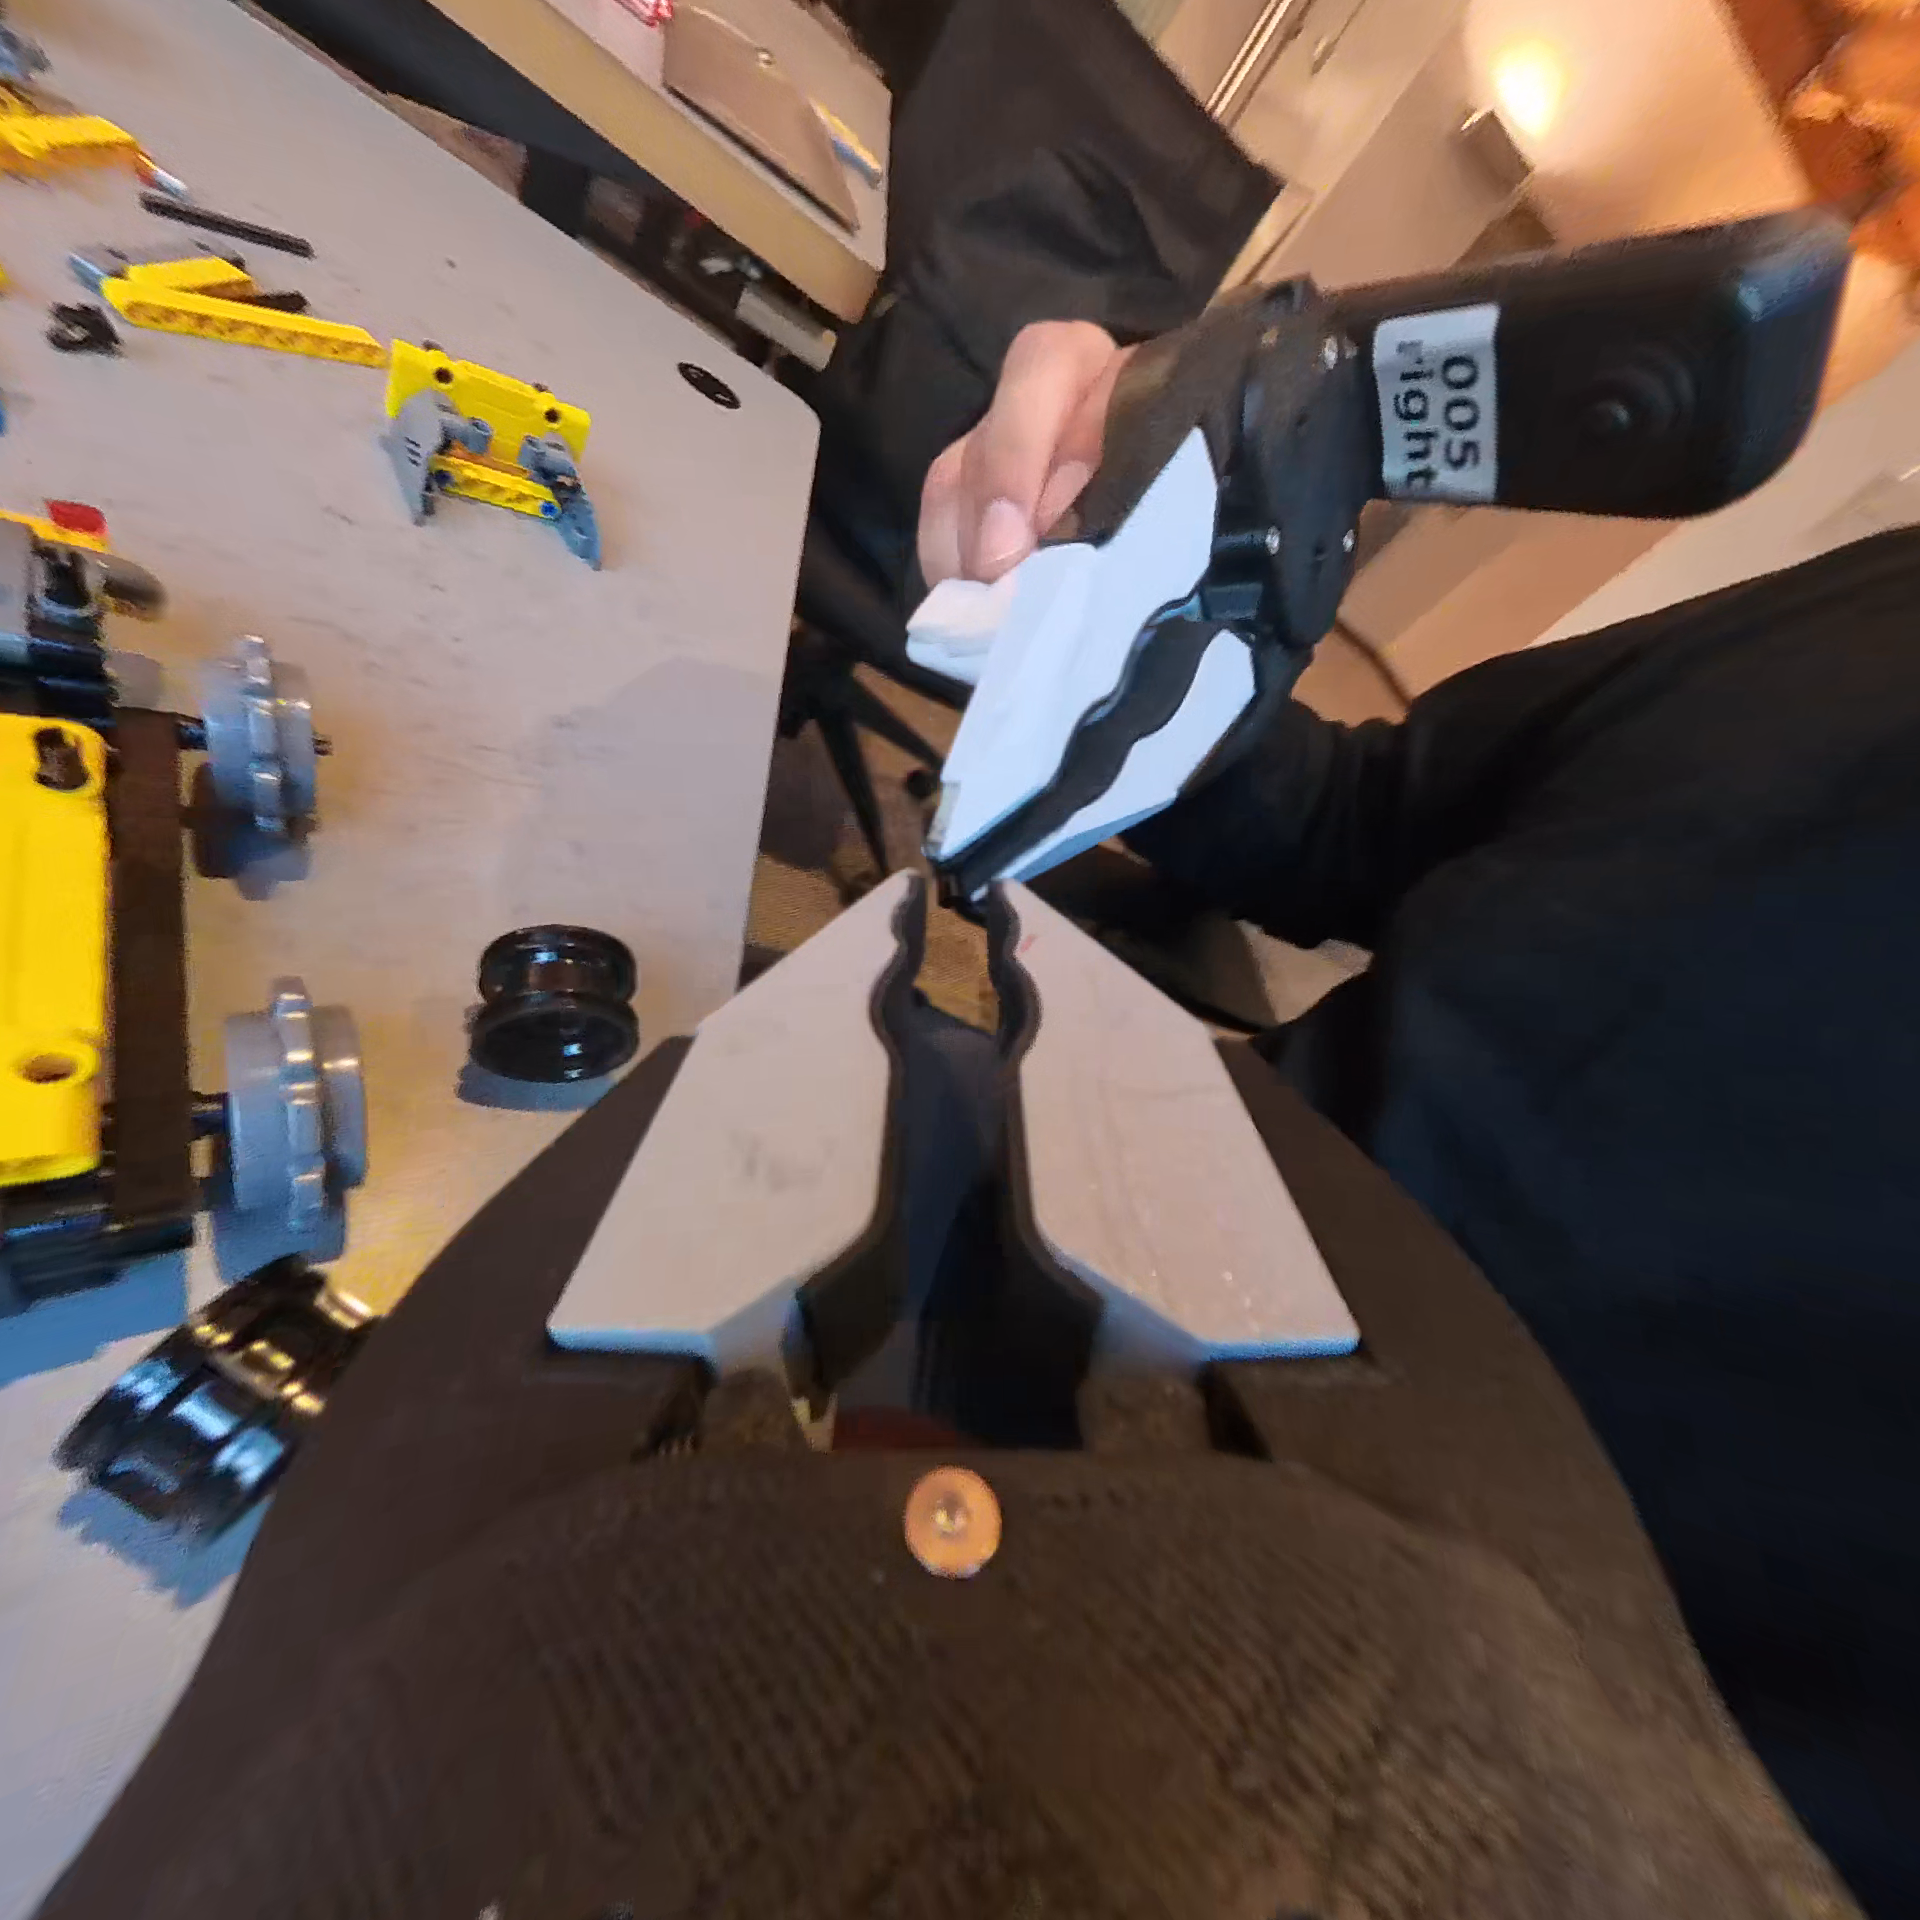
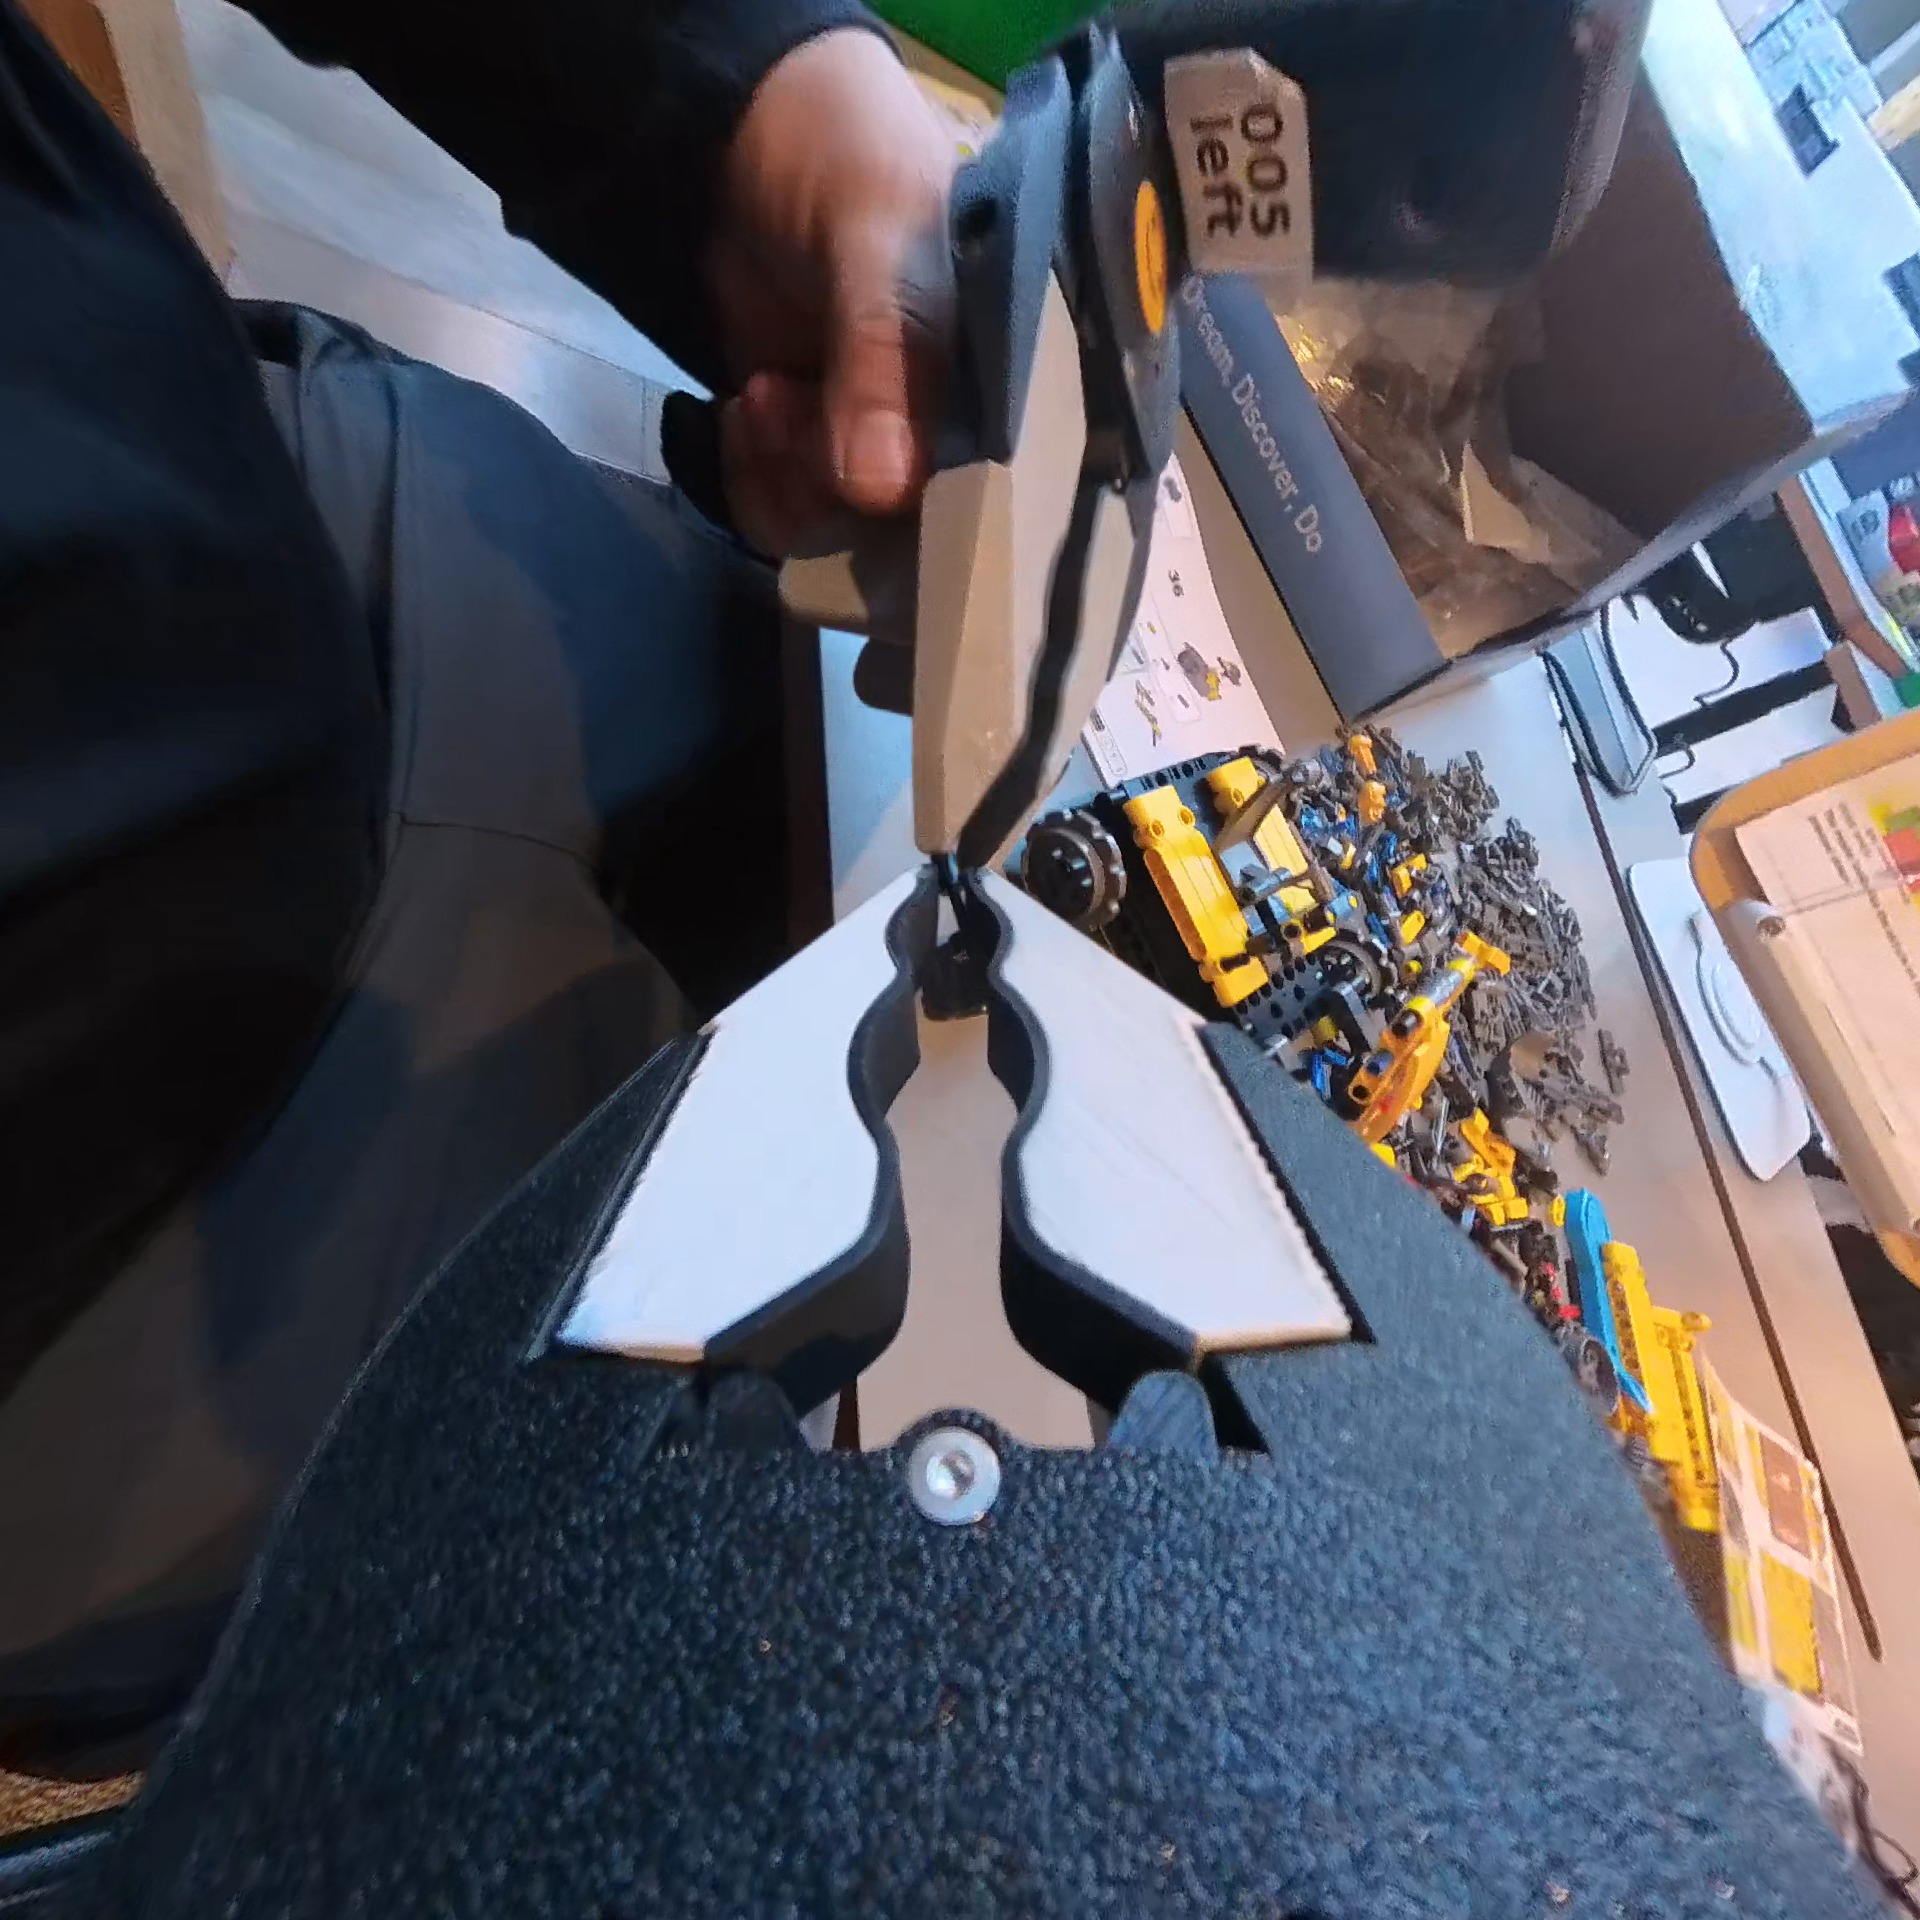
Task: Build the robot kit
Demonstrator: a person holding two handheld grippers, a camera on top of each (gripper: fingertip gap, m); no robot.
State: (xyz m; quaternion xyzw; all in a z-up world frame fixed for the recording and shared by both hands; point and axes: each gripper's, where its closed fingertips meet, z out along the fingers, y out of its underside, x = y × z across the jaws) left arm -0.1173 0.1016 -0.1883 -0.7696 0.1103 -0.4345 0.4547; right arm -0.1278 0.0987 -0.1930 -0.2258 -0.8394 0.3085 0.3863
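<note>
Two claws meet tip to tip off the counter edge, w/ a small black piece between them.

Left wrist view: left claw (image 1: 956,902) tips slightly apart, right claw (image 1: 954,878) pinched together just at them; black wheel (image 1: 556,1006) & yellow vehicle (image 1: 62,966) on counter (image 1: 499,665). Right wrist view: right claw (image 2: 951,914) clamped on small black piece (image 2: 951,971), left claw (image 2: 951,857) also gripping its top end; parts pile (image 2: 1475,883) beyond.

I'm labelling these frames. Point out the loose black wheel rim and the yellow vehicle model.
loose black wheel rim (image 1: 554,1006), left wrist view, its grooved side.
yellow vehicle model (image 2: 1216,883), right wrist view, yellow side panel.
</note>
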